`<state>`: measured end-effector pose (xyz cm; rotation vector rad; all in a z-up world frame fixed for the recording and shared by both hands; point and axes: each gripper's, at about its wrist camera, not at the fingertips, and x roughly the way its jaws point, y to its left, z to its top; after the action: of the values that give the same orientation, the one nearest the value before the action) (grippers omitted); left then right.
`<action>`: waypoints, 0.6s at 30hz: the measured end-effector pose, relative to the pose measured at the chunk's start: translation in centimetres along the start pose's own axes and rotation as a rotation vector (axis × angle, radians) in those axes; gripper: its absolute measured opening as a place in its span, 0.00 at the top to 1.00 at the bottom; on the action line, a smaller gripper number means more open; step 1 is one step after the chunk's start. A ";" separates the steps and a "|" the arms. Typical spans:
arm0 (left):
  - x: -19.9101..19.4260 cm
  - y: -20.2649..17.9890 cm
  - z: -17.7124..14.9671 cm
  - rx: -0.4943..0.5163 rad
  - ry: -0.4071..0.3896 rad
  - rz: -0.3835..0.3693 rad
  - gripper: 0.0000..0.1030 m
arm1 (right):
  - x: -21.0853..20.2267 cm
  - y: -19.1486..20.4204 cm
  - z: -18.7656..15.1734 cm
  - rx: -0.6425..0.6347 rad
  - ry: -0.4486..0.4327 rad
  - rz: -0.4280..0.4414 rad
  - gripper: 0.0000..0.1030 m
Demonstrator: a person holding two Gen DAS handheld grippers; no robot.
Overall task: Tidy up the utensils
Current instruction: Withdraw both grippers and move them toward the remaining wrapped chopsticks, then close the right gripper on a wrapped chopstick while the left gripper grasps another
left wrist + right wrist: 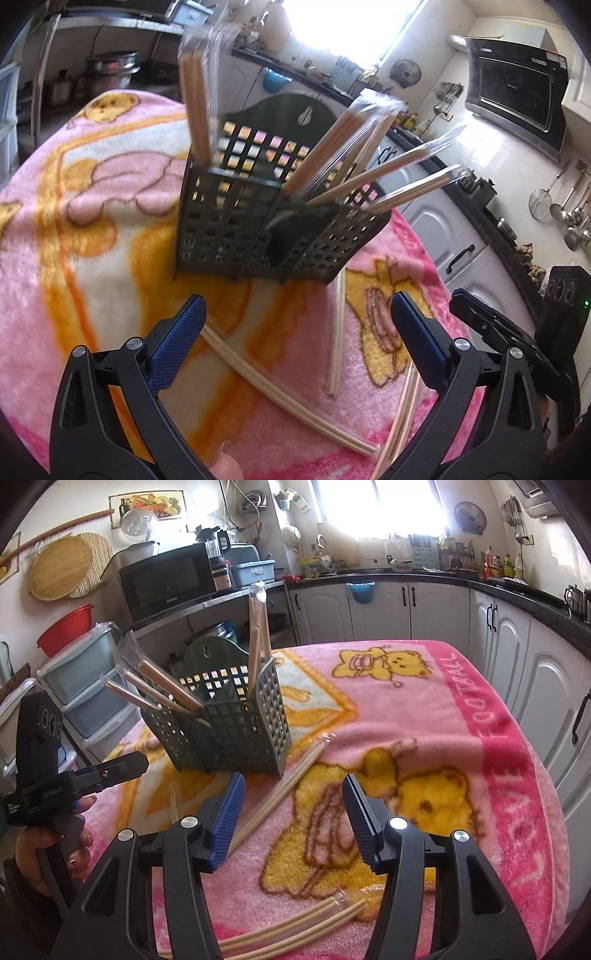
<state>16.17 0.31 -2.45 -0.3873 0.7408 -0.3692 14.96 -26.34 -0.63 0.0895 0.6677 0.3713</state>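
Observation:
A dark green lattice utensil holder stands on the pink blanket, with several wrapped chopstick pairs sticking out of it. More wrapped chopstick pairs lie loose on the blanket in front of it. My left gripper hovers open just above one loose pair, nothing between its blue pads. My right gripper is open too, with a loose pair running under its left finger. The left gripper also shows at the right wrist view's left edge, held by a hand.
The blanket covers a table in a kitchen. White cabinets with a black counter run behind and to the right. A microwave on a shelf and plastic drawers stand to the left. Ladles hang on the wall.

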 end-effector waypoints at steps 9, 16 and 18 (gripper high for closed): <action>1.2 1.1 -1.0 -0.026 0.040 0.025 0.10 | 0.3 -0.7 -1.8 0.005 0.049 -0.025 0.49; 2.1 1.7 -1.6 -0.040 0.074 0.036 0.10 | 0.1 -2.4 -3.8 0.049 0.090 -0.064 0.49; 2.4 1.7 -1.7 -0.042 0.083 0.035 0.10 | -0.1 -2.9 -4.2 0.061 0.099 -0.070 0.49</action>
<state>16.86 0.34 -5.78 -0.4000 0.8370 -0.3386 13.21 -29.19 -4.45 0.1062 0.7781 0.2895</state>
